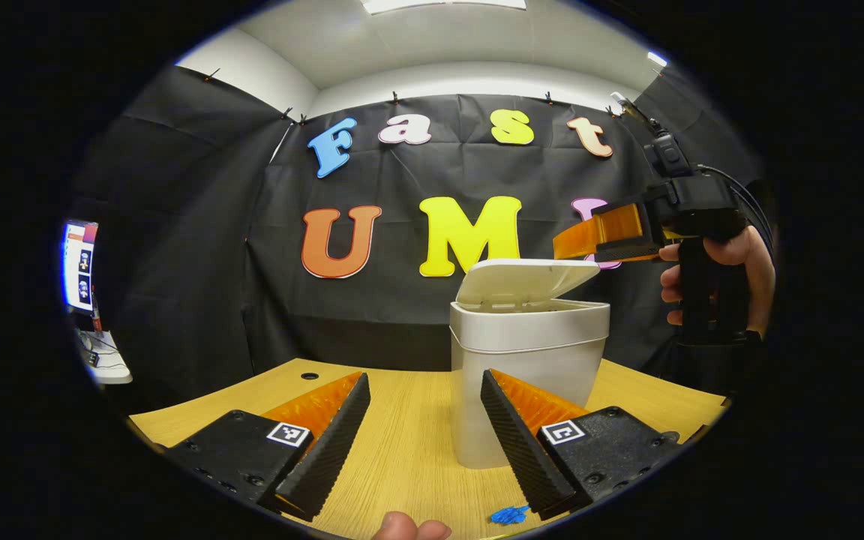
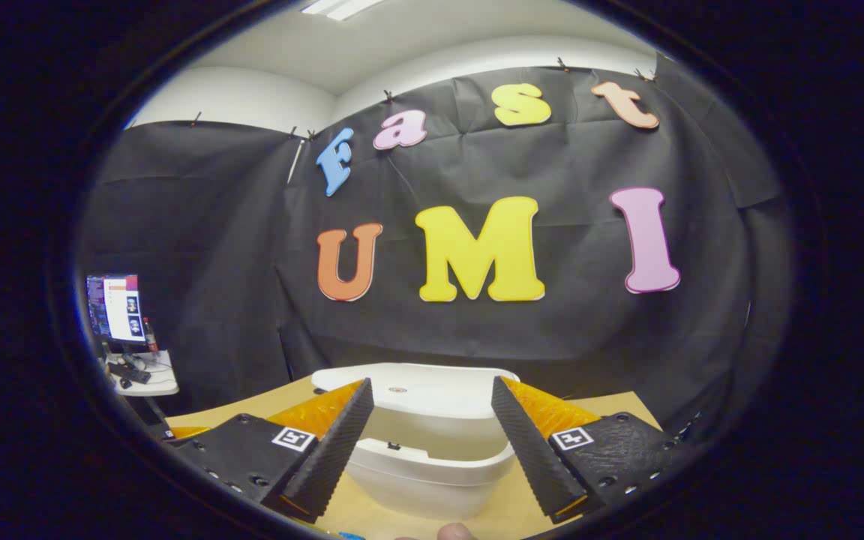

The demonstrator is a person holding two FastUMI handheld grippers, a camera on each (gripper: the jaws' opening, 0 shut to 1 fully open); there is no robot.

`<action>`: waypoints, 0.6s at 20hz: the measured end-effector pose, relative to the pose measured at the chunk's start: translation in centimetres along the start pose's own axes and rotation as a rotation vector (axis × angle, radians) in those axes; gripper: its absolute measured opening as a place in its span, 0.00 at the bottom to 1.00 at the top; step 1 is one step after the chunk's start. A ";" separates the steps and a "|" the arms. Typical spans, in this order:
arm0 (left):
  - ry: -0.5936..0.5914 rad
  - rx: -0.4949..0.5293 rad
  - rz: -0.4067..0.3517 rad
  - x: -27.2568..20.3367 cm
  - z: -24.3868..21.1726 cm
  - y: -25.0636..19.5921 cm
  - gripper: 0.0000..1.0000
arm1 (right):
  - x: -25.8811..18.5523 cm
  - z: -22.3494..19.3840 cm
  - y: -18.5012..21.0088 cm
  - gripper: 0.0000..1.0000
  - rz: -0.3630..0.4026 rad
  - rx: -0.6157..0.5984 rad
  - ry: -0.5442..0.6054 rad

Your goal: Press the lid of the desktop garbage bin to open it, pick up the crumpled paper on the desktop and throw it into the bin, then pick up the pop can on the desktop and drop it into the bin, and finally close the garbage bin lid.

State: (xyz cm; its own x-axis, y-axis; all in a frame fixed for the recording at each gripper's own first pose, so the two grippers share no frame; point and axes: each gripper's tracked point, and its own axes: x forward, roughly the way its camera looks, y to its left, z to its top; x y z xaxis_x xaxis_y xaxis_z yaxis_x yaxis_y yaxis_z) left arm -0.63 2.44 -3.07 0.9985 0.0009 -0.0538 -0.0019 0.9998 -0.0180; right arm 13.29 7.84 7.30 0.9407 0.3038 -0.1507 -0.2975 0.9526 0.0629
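The bin (image 1: 528, 360), lid (image 1: 526, 281) raised, stands just beyond the open, empty left gripper (image 1: 424, 439), below the open right gripper (image 2: 432, 442).

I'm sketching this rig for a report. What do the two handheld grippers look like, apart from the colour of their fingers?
Each gripper has two wedge-shaped fingers with ribbed inner faces, mounted on black blocks with screws and a small square black-and-white marker. That is how the left gripper and the right gripper look up close. From the side, the right gripper has a black pistol-style handle, a black body and black cables behind it, and a bare hand around it.
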 end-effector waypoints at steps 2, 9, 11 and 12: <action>0.007 0.008 -0.009 -0.2 -0.2 -0.6 0.96 | -0.8 -0.4 -0.5 0.98 0.006 0.019 -0.003; 0.015 0.029 -0.022 -0.9 -0.6 -2.2 0.96 | -6.4 -2.5 -3.2 0.97 -0.082 0.029 -0.055; 0.022 0.033 -0.024 -0.9 -0.9 -2.6 0.96 | -8.2 -3.6 -3.8 0.94 -0.100 0.024 -0.065; 0.024 0.031 -0.028 -1.0 -0.9 -2.9 0.96 | -9.1 -4.3 -4.3 0.96 -0.116 0.020 -0.065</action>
State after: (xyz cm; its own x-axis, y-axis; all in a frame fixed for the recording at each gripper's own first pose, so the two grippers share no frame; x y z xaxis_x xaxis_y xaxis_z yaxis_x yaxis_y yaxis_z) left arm -1.64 -0.50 -3.90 0.9966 -0.0267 -0.0781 0.0276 0.9996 0.0116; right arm 5.32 1.07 4.15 0.9773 0.1898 -0.0944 -0.1838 0.9806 0.0687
